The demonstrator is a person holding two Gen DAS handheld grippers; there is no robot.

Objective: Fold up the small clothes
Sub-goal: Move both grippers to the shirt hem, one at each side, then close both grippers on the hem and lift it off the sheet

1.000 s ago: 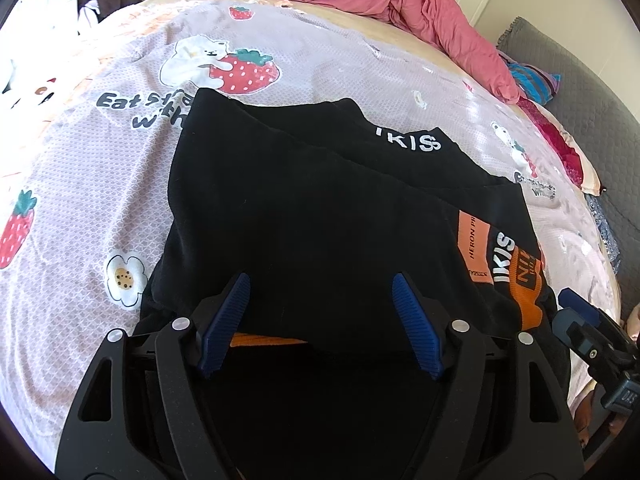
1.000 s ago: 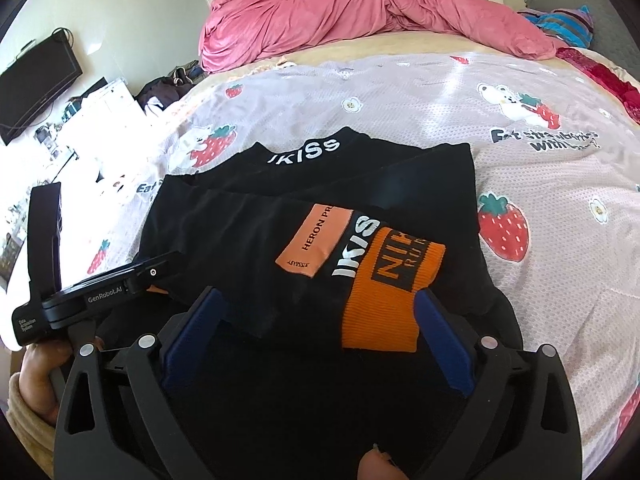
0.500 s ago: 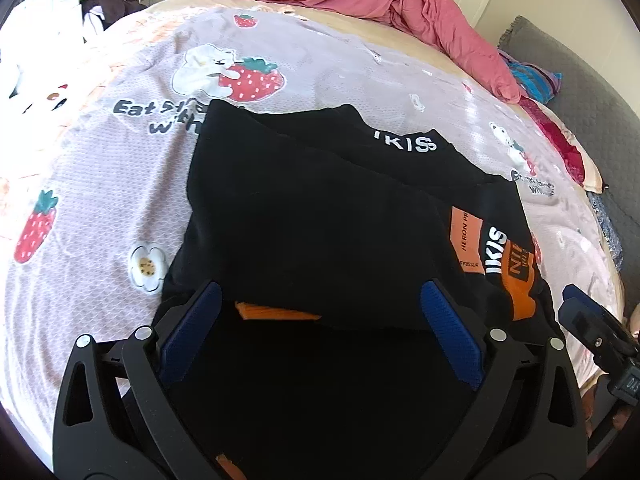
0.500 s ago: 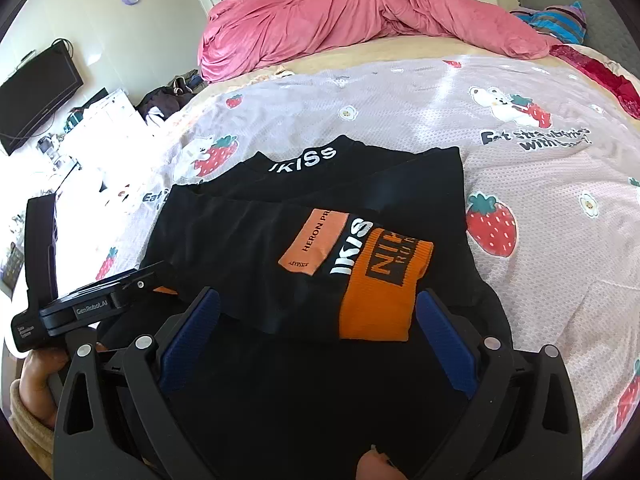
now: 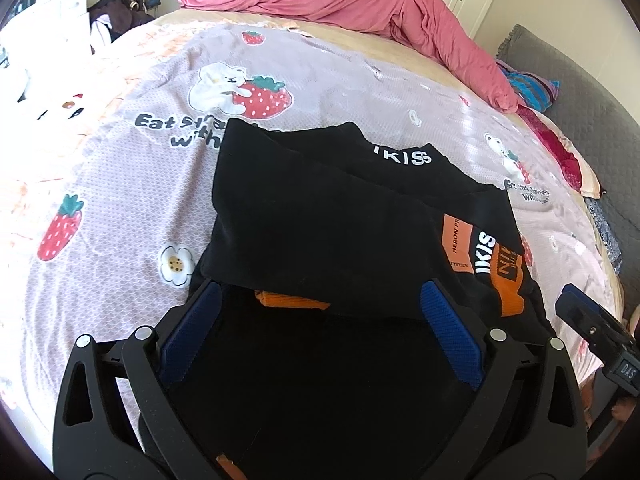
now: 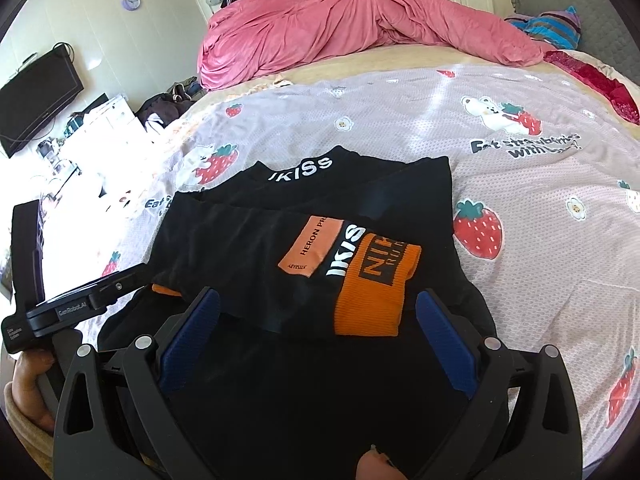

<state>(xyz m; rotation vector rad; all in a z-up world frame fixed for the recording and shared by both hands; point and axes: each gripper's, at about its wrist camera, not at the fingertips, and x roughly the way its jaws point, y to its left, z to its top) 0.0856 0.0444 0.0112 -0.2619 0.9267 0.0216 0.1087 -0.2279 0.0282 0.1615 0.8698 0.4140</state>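
Black knit garment with orange cuffs and white lettering (image 5: 328, 220), lying part-folded on the bed's lilac strawberry-print sheet (image 5: 120, 184), near the bed's front edge. Both sleeves are crossed over the body, one orange ribbed cuff (image 6: 372, 292) uppermost on the right side and another orange cuff (image 5: 292, 300) peeping from under the left fold.

Left tool (image 5: 320, 320): its jaws have just been opening and stand wide, with cloth below them but nothing pressed between the blue pads. Right tool (image 6: 316, 320): jaws wide, empty, poised above the near hem.

Step in hand, as judged: the sleeve folds appear complete and released. The next move likely calls for both tools to nip the near hem at its two corners and carry it toward the lettered collar (image 6: 300, 168), keeping the sleeves from sliding.

Edges and room: the garment's left edge lies straight; the right edge bulges slightly. Open sheet surrounds the garment on the left, right and far sides; the crumpled pink duvet (image 6: 360, 28) lies well apart at the far end.
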